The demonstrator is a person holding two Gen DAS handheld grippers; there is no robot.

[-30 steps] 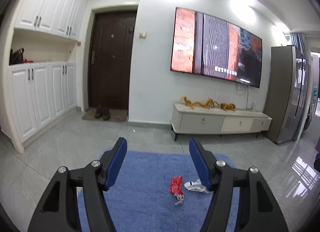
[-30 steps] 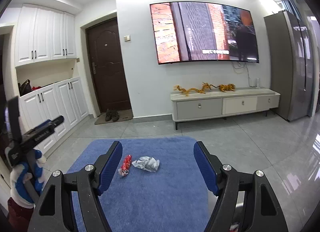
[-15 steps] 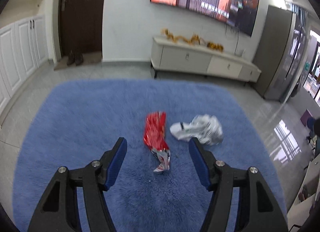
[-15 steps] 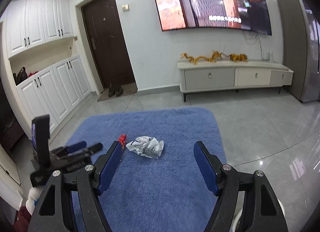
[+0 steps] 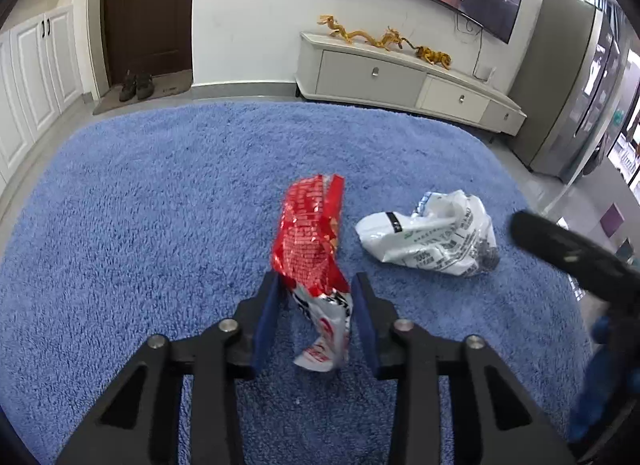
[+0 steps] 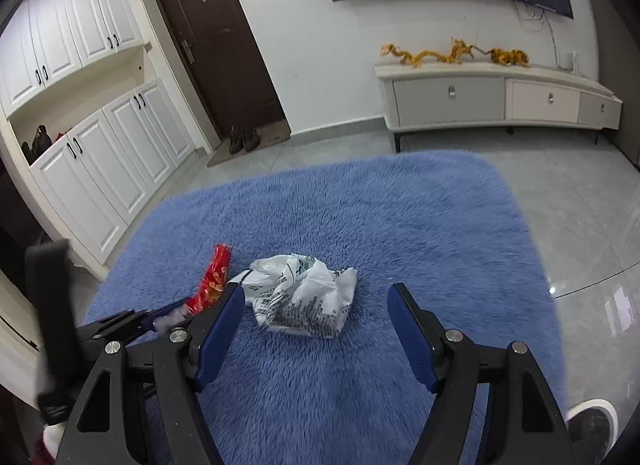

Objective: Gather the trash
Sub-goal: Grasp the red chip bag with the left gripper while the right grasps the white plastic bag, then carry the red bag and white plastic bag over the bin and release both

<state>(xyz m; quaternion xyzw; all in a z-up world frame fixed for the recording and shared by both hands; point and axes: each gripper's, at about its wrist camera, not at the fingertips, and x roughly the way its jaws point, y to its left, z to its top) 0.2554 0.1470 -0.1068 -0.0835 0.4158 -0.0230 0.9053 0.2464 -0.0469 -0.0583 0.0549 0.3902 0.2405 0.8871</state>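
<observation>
A red snack wrapper [image 5: 312,237] lies on the blue rug [image 5: 160,205]. My left gripper [image 5: 316,297] is low over the rug, its jaws narrowed around the wrapper's white lower end, with small gaps showing on both sides. A crumpled white plastic bag [image 5: 430,239] lies just right of the wrapper. In the right wrist view my right gripper [image 6: 316,313] is open and empty, with the white bag [image 6: 304,295] just beyond and between its fingers. The red wrapper [image 6: 214,281] and the left gripper show at its left.
A white TV cabinet [image 5: 404,77] stands against the far wall under a wall TV. A dark door with shoes [image 5: 136,85] on a mat is at far left. White cupboards [image 6: 108,161] line the left wall. A grey fridge [image 5: 576,85] stands at right. Grey tile floor surrounds the rug.
Both grippers have dropped lower and moved forward toward the trash. My left gripper's jaws have narrowed around the red wrapper. The right gripper has stayed open.
</observation>
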